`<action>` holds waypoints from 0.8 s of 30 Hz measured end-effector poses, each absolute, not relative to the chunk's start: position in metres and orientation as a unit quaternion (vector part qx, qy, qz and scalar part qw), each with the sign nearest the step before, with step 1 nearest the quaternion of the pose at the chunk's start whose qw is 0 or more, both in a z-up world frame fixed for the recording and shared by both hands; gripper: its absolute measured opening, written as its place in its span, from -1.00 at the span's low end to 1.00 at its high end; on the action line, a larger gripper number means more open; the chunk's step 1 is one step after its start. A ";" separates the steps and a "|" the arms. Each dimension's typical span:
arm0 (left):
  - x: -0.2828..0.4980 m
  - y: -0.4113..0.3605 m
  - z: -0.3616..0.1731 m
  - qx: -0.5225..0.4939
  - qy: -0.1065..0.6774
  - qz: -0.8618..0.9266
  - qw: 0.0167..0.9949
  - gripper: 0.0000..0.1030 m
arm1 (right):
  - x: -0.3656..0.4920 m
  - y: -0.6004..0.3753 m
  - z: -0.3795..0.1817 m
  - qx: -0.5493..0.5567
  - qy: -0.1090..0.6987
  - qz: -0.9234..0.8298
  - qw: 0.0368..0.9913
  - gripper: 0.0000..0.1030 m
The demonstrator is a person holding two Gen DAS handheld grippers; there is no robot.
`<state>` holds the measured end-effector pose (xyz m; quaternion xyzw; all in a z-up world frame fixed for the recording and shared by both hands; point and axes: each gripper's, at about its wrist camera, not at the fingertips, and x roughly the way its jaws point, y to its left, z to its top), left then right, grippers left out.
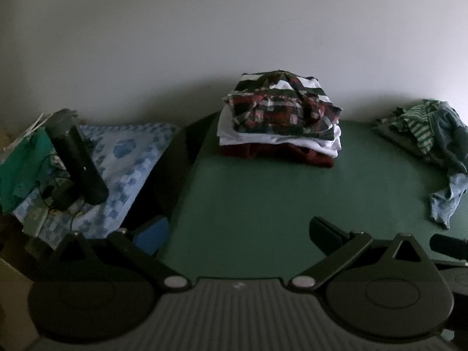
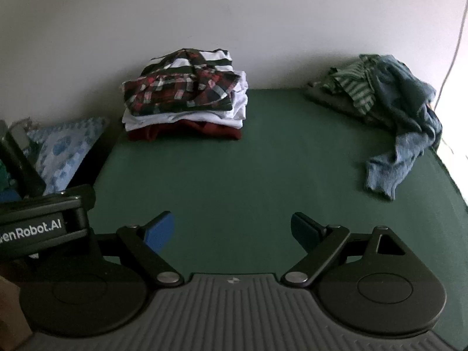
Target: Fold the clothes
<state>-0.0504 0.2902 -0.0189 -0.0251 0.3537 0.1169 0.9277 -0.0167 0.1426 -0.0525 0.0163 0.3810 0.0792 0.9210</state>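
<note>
A stack of folded clothes [image 1: 279, 120] [image 2: 187, 99] sits at the back of the green table [image 1: 263, 199] [image 2: 248, 161] against the wall: striped and plaid shirts on top, white and dark red below. A loose heap of unfolded clothes [image 1: 430, 134] [image 2: 389, 108], green-striped and blue, lies at the back right, with a blue sleeve hanging toward the front. My left gripper [image 1: 237, 234] is open and empty over the table's front left. My right gripper [image 2: 232, 231] is also open and empty over the front middle. The left gripper's body [image 2: 44, 225] shows at the right wrist view's left edge.
Left of the table, a blue patterned cloth [image 1: 122, 161] [image 2: 64, 152] carries a black cylindrical object [image 1: 76, 161], cables and green fabric [image 1: 20, 163]. A white wall [image 1: 234, 29] stands right behind the table. A thin cord [image 2: 453, 49] hangs at the right.
</note>
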 end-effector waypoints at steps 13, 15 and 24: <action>-0.051 0.290 -0.020 -0.018 0.361 0.140 0.922 0.99 | -0.016 0.148 -0.056 0.021 0.390 0.109 0.914 0.73; -0.050 0.290 -0.020 -0.018 0.362 0.139 0.922 0.99 | -0.017 0.148 -0.055 0.020 0.389 0.110 0.914 0.73; -0.047 0.289 -0.022 -0.018 0.366 0.134 0.921 0.99 | -0.017 0.145 -0.054 0.020 0.385 0.102 0.917 0.73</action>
